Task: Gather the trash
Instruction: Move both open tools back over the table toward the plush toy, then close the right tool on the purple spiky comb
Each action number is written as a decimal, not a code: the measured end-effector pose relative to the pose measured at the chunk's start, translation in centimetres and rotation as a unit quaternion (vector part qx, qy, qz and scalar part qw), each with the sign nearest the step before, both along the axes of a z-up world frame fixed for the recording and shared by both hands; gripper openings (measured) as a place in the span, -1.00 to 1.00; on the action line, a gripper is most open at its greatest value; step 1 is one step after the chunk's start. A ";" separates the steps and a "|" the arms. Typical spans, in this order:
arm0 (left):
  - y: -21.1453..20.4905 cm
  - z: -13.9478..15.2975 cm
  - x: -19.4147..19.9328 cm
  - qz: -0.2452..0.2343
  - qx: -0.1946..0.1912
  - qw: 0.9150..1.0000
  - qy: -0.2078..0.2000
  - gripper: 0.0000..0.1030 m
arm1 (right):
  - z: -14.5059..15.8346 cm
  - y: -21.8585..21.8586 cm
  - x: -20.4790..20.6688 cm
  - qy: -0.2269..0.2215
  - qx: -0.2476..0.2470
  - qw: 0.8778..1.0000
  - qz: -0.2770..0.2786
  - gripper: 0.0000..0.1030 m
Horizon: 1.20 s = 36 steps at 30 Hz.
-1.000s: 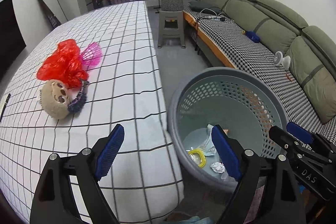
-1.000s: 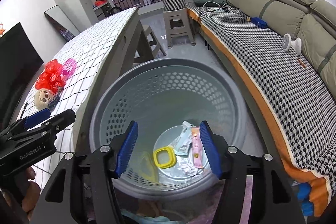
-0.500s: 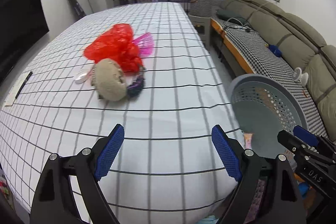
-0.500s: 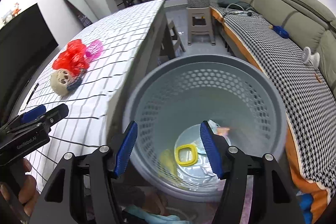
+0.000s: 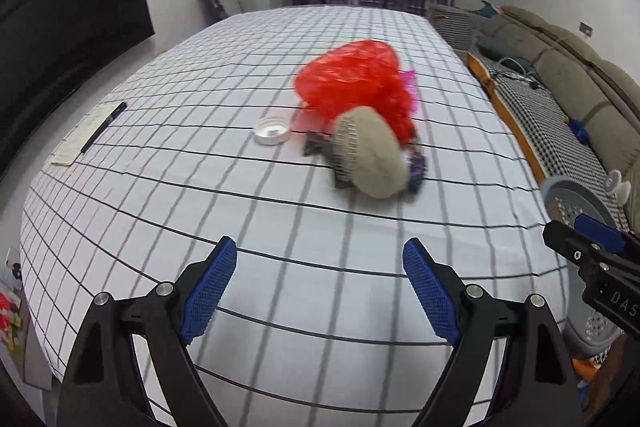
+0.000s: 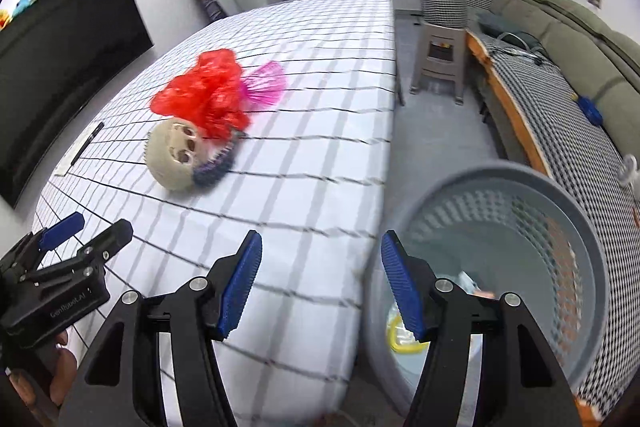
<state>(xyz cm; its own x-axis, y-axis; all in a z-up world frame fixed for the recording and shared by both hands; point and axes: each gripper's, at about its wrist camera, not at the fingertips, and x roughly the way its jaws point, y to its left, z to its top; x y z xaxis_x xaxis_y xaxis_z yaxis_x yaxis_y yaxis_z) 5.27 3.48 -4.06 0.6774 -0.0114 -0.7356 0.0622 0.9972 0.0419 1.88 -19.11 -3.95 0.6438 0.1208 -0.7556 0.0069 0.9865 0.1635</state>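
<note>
The left gripper (image 5: 320, 285) is released, its blue ribbed pads spread wide and holding nothing, above the near part of the counter (image 5: 248, 227). The counter carries a white cloth with a black grid; open cloth lies between the gripper and the trash. The right gripper (image 6: 320, 285) is also released and holding nothing, straddling the counter's right edge and the rim of the basket (image 6: 580, 227). Its body reads "DAS" in the left view; the left gripper's body reads "GenRobot.AI" in the right view.

The trash lies together mid-counter: a crumpled red plastic bag (image 5: 352, 83), a round beige plush head (image 5: 370, 157) touching it, and a pink mesh piece (image 6: 264, 87) behind. A small white lid (image 5: 272, 131) sits just beside them. The grey perforated basket stands on the floor against the counter's right edge, with a yellow ring (image 6: 404, 341) inside. A sofa (image 6: 560, 59) lines the right wall.
</note>
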 end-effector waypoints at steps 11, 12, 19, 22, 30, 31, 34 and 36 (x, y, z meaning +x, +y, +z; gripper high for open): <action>5.0 -0.1 2.2 0.035 -0.009 0.999 0.003 0.62 | -0.2 6.7 7.3 0.016 -0.024 0.998 0.046 0.16; 5.2 -0.1 2.3 0.034 -0.010 0.999 0.003 0.62 | -0.3 7.0 7.8 0.017 -0.029 0.999 0.044 0.16; 5.4 -0.3 2.4 0.027 -0.020 0.999 0.005 0.62 | -0.7 8.5 10.4 0.027 -0.049 0.998 0.036 0.16; 5.5 -0.5 2.2 0.026 -0.024 0.999 0.007 0.62 | -1.2 9.2 10.7 0.035 -0.058 0.997 0.045 0.16; 5.8 -0.7 2.2 0.025 -0.030 0.999 0.010 0.62 | -1.9 8.5 9.8 0.039 -0.090 0.995 0.031 0.16; 5.8 -0.7 2.1 0.025 -0.031 0.999 0.010 0.62 | -1.9 8.1 9.6 0.039 -0.093 0.995 0.026 0.16; 5.8 -0.7 2.1 0.025 -0.033 0.999 0.009 0.62 | -1.6 7.1 9.4 0.038 -0.086 0.995 0.022 0.16; 5.7 -0.7 2.0 0.023 -0.034 0.999 0.010 0.62 | -1.2 7.0 9.3 0.032 -0.082 0.996 0.028 0.16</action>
<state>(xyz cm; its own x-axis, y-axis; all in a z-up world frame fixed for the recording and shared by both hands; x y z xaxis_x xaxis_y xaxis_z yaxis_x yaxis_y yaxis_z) 7.28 9.17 -4.74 0.6638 -0.0298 -0.7473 0.0157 0.9995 -0.0259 11.15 -12.14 -5.14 0.5892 0.0270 -0.8075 -0.0440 0.9990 0.0013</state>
